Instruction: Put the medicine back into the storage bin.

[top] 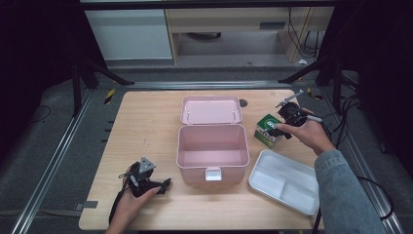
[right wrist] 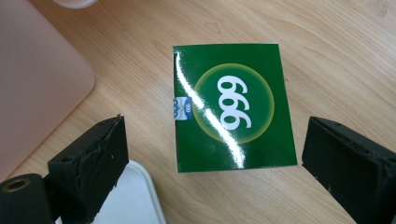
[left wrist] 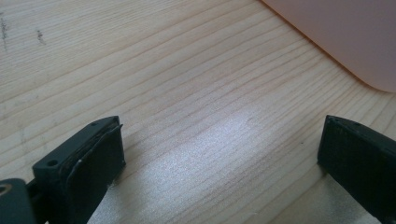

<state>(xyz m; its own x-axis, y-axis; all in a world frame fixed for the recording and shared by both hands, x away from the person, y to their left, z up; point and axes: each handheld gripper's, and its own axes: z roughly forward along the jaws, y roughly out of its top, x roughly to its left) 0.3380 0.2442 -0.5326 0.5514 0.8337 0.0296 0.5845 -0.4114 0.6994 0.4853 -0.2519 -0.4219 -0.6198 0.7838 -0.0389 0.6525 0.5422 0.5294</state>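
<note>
Right gripper (right wrist: 212,154) jaws are spread wide around the green box (right wrist: 231,106), which is not pinched and stands near the table's (top: 146,122) right edge; left gripper (top: 164,185) is spread too; the pink case (top: 213,153) lies open, packing judged unstarted.

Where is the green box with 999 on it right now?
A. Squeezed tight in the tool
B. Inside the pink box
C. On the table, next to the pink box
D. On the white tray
C: the green box sits on the wooden table beside the open pink box, and the right tool stands open on either side of it, not touching.
</note>
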